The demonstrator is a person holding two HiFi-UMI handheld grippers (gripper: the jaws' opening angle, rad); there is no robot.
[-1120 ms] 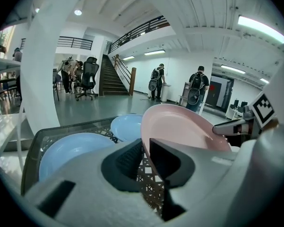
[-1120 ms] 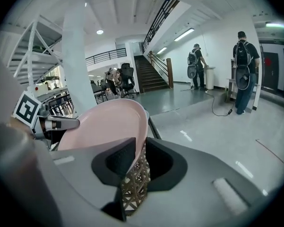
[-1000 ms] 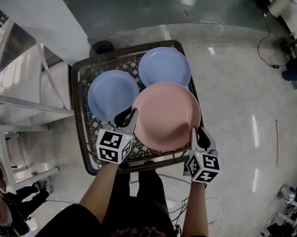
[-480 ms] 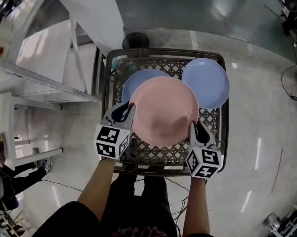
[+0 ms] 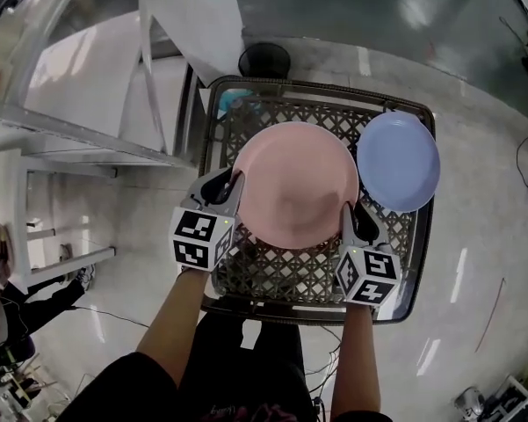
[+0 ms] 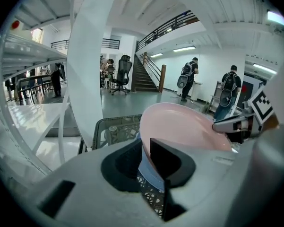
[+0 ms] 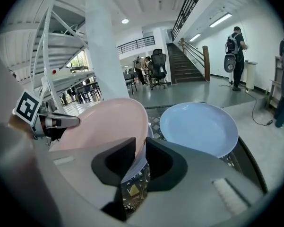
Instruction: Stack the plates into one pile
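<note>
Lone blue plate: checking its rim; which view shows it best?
Head view: the lone blue plate appears nearly whole from above. Right gripper view shows it slanted, partly hidden; left gripper view misses it.

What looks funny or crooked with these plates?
Nothing is broken or spilled. The one odd bit: the blue plate at the right corner of the basket pokes out over its rim. The left gripper and right gripper pinch the pink plate by its edges.
</note>
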